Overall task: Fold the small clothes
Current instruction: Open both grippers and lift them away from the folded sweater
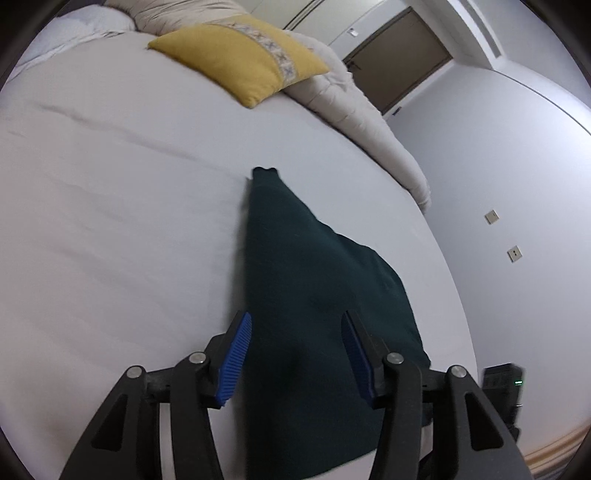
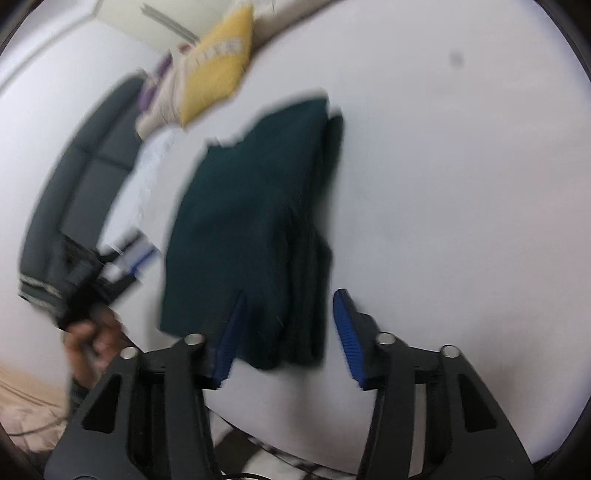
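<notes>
Left claw gaping above dark green folded fabric garment on white bed; right claw likewise gaping, empty. Judged between folds; next: pinch near edge, fold over.

The dark green garment is matt knit cloth on a smooth white sheet. Both grippers' pads are ribbed blue rubber on matt black plastic. At 12 o'clock, a yellow woven pillow.

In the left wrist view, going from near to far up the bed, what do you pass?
Left tongs, open over the near end → dark green garment lying on the white sheet → yellow pillow → beige duvet bunched at the far end.
</notes>
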A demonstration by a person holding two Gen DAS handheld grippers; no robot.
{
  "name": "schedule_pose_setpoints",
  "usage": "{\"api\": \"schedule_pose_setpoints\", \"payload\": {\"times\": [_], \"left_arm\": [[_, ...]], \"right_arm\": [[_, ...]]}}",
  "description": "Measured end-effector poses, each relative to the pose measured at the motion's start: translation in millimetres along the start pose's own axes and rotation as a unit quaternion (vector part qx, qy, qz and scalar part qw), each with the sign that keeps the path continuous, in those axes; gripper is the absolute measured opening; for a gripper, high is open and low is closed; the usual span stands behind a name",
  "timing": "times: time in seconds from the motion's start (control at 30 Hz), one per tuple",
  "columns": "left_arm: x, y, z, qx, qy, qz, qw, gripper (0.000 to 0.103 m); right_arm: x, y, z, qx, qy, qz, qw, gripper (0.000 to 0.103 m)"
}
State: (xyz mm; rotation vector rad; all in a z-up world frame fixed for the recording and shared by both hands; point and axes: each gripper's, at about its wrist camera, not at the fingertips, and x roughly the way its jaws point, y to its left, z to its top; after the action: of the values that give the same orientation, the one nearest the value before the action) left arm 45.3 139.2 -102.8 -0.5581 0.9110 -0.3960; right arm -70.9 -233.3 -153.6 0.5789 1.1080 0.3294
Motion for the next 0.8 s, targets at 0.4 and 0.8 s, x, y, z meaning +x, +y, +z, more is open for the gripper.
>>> {"api": "schedule_pose_setpoints", "payload": {"times": [0.4,0.8], "left_arm": [[-23.3,-38.8,-39.5,0.062,-0.034,0.018,0.9973,0.077],[-108.2,-149.1,-62.0,0.247,-0.246,0.188,0.9183,0.103]], "right_arm": [[-16.5,-51.7,-15.5,0.091,-0.011,0.09,0.992,0.023],[-136.0,6.5,-7.1,-0.031,-0.158,-0.055,0.985,0.047]]}}
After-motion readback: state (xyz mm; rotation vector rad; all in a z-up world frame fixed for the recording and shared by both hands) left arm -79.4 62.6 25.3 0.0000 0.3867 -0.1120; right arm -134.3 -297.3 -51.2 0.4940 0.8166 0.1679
